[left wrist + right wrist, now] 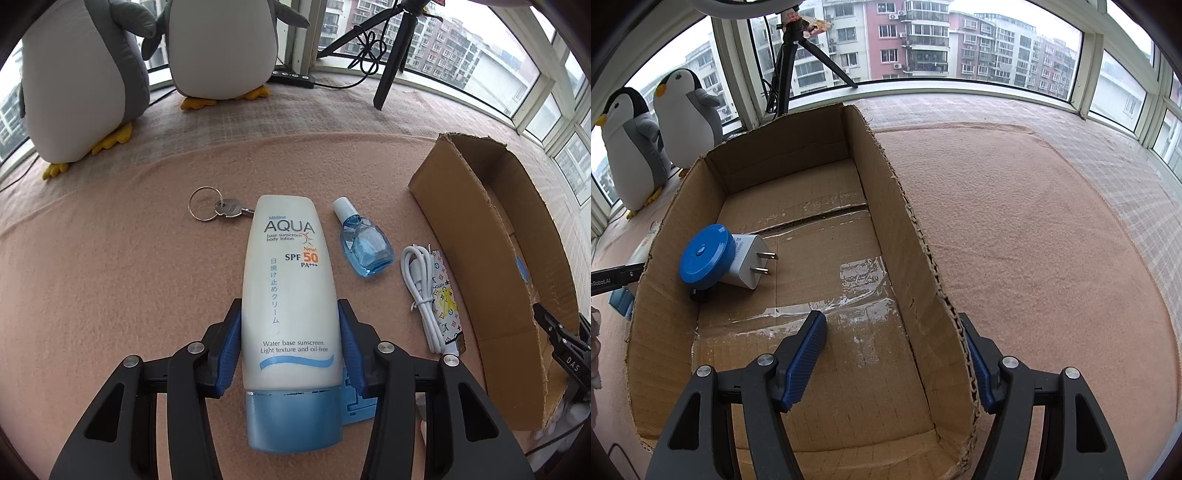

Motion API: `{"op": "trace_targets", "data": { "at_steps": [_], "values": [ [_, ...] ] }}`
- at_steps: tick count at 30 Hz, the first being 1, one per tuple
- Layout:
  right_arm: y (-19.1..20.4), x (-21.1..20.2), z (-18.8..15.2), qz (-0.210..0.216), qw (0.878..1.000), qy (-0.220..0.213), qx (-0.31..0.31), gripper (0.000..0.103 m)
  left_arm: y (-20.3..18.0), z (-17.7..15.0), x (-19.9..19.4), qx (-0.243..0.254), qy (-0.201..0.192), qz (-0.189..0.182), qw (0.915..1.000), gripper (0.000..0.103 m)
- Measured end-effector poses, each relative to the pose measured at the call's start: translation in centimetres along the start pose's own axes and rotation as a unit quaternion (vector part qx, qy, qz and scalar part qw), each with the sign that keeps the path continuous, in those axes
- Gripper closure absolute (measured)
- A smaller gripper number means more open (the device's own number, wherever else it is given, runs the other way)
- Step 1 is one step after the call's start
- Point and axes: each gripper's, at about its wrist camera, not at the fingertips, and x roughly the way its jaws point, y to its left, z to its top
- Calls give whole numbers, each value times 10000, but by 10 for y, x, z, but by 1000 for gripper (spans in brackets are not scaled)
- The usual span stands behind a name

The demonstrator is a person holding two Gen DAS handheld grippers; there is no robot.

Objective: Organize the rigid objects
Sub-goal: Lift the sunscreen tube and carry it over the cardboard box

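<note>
A white sunscreen tube (291, 280) with a blue cap lies lengthwise on the pink blanket. My left gripper (290, 306) is shut on it, both blue pads pressed to its sides. Around it lie a key on a ring (221, 208), a blue eye-drop bottle (364, 243), a white cable (424, 295) and a patterned flat item (447, 295). My right gripper (891, 318) stands open astride the right wall of the cardboard box (905, 236), one finger inside and one outside. Inside the box lie a blue round container (707, 258) and a white charger plug (750, 262).
Two plush penguins (92, 81) stand at the back left, with a tripod (391, 62) and a power strip (291, 78) by the window. A blue flat object (356, 406) lies partly under the tube's cap. Bare blanket (1034, 240) stretches to the right of the box.
</note>
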Motion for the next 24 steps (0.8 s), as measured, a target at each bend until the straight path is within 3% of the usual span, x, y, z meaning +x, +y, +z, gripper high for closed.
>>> {"op": "trace_targets", "data": {
  "at_steps": [6,14,24],
  "values": [
    [-1,0,-1,-7,10000,-3,2,38,10,-1,-6,-302,-86,-97,9995,56],
    [-1,1,0,-3,10000,-1,4,38,11,-3,-29,-304,-352,-114,9989,56],
    [-1,1,-1,-8,10000,-1,15,38,-37,7,-65,150,-739,-435,9962,56]
  ]
}}
